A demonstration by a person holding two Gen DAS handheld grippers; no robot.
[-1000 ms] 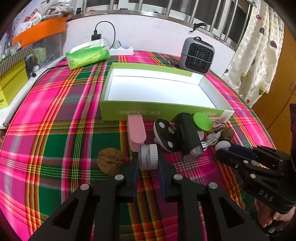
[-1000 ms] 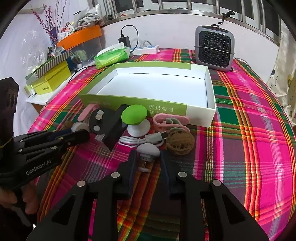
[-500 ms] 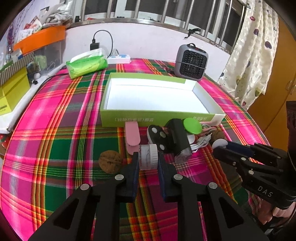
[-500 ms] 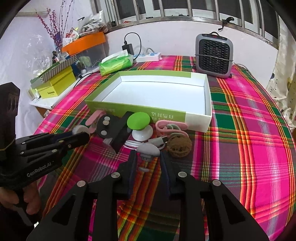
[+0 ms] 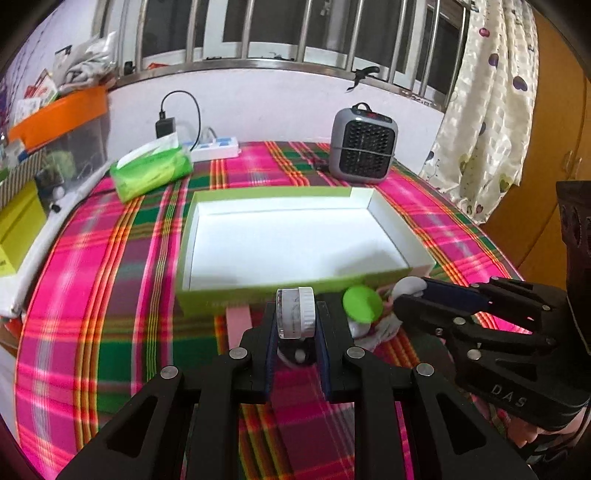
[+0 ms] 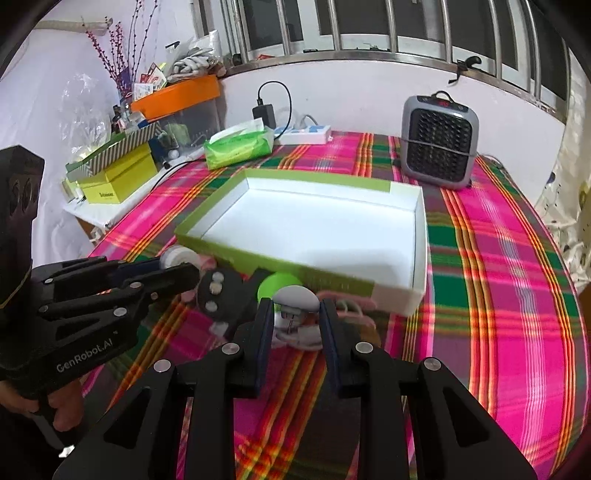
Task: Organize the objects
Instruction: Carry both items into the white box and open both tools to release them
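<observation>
Gripping small white jar (image 5: 295, 312) in left gripper (image 5: 295, 332), white plug (image 6: 296, 300) in right gripper (image 6: 295, 325); both held just short of green box (image 5: 236, 295), w/ other bits on plaid cloth (image 6: 498, 295).

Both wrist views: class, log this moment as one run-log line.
left gripper: jaws shut on white jar | right gripper: jaws shut on white plug | green box: empty | phase: carrying items

likely a home: plaid tablecloth (image 5: 110, 295), curtain (image 5: 491, 110), barred window (image 5: 258, 29).
</observation>
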